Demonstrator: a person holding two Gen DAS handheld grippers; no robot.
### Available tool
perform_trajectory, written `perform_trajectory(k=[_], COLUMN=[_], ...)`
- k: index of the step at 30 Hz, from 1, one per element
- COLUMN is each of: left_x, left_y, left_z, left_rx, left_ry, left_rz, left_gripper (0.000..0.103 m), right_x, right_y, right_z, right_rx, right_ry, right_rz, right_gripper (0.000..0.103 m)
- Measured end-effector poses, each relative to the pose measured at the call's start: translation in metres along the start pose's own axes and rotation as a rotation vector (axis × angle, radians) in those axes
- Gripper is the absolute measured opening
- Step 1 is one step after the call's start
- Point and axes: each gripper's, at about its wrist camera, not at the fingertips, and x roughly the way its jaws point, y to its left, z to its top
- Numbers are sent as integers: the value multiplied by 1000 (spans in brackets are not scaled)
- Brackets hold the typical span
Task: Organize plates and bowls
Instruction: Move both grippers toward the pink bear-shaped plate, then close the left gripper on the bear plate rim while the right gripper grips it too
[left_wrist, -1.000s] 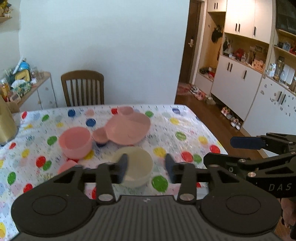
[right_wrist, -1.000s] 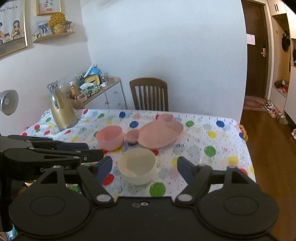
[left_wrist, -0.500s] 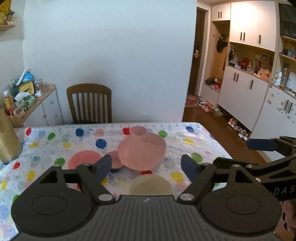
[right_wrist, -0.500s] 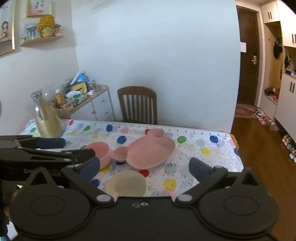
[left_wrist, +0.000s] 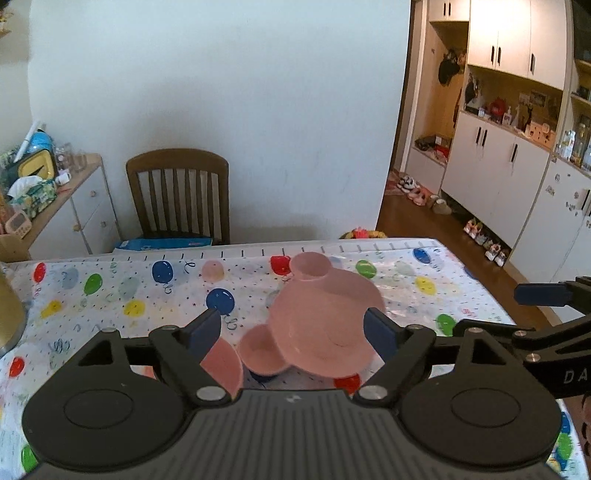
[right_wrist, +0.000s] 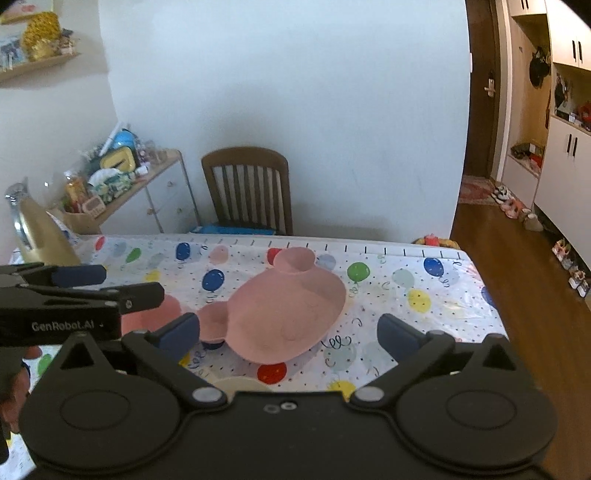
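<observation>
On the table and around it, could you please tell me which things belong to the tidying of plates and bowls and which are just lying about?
Job:
- pink plate
- pink bowl
- cream bowl, mostly hidden behind the right tool

Lying about:
- gold jug
- chair
- clutter on the side cabinet
- shoes by the cupboards

Cream bowl (right_wrist: 242, 384) — mostly hidden, seemingly — behind the hand-held gripper.

"GenRobot.AI" is printed in white on the black left gripper (right_wrist: 79, 275). The letters "DA" show on the right gripper (left_wrist: 539, 295), cut off at the frame edge.
</observation>
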Motion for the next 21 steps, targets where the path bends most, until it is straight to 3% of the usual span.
perform_trajectory(k=[14,21], left_x=[123,177], left_y=[44,43], left_z=[21,26], left_rx=[17,5], left_ry=[162,276], left_rz=[-50,-82], left_gripper=[85,85], right_x=[113,155], right_y=[-19,-32], right_z=[6,3], right_rx=[112,165], right_ry=[195,281], right_rz=[-70,-88], right_gripper=[98,86])
